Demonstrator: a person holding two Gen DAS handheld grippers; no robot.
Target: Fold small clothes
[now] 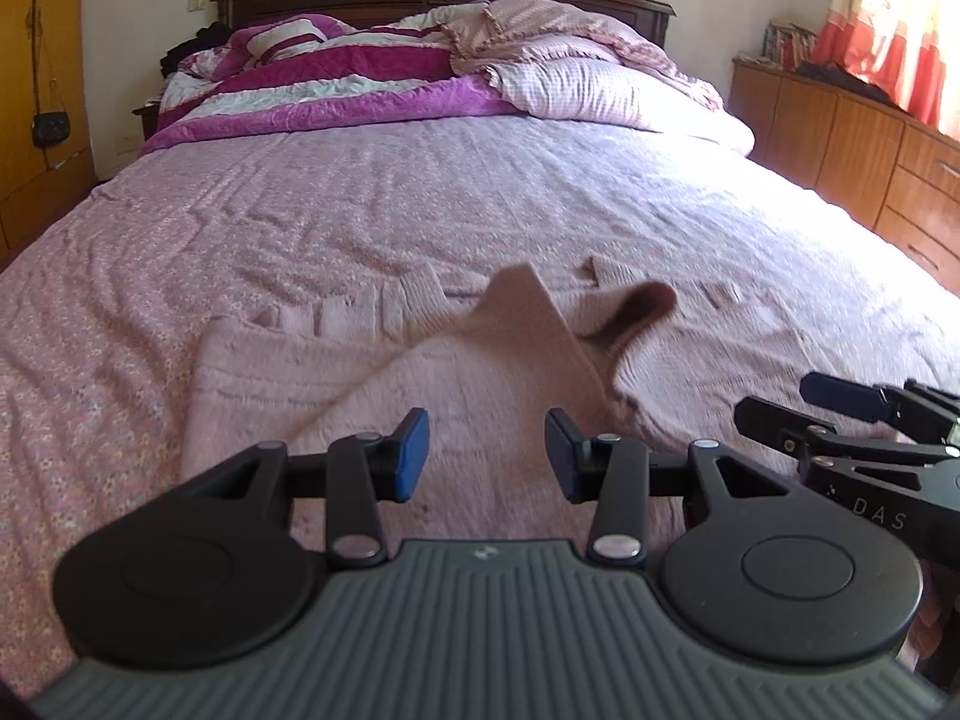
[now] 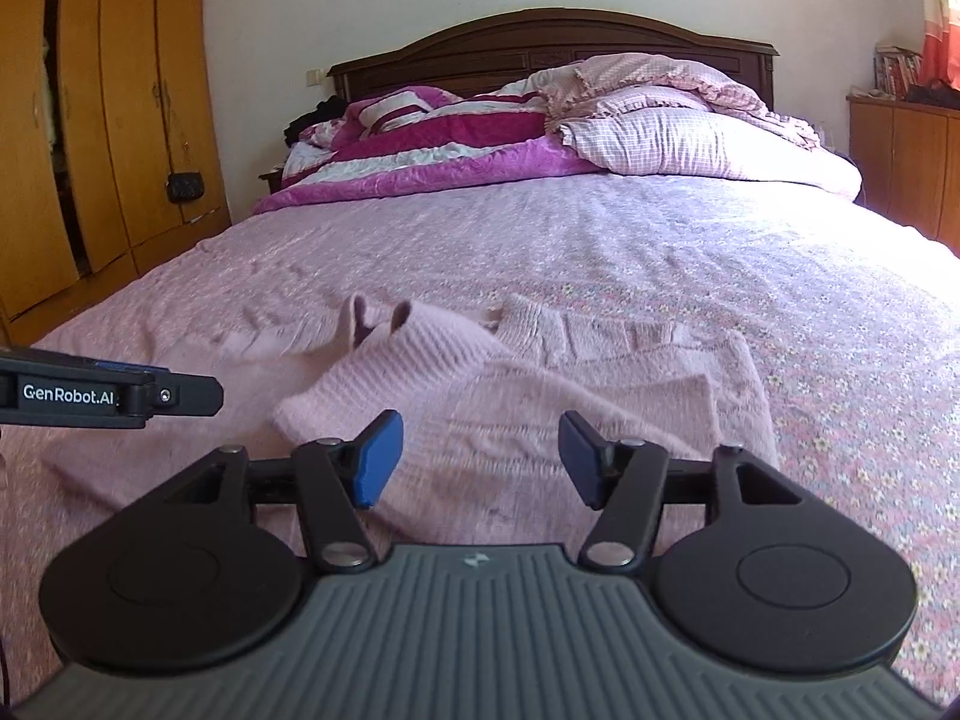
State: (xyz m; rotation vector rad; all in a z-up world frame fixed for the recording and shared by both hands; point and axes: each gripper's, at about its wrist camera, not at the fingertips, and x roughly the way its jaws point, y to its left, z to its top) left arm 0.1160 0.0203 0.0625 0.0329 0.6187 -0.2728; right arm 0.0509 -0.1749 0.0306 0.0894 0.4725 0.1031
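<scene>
Bedroom with a wide bed under a pink floral bedspread; rumpled magenta and checked quilts lie heaped against the dark wooden headboard, a yellow wardrobe stands to one side, low wooden cabinets to the other. Pink knitted sweater lies partly folded on the near bedspread. Left gripper and right gripper hover just above it, side by side, jaws apart, nothing gripped.

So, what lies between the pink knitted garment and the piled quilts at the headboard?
Only bare floral bedsheet: nothing rests between the pink knitted garment and the piled quilts. Both wrist views show this.
</scene>
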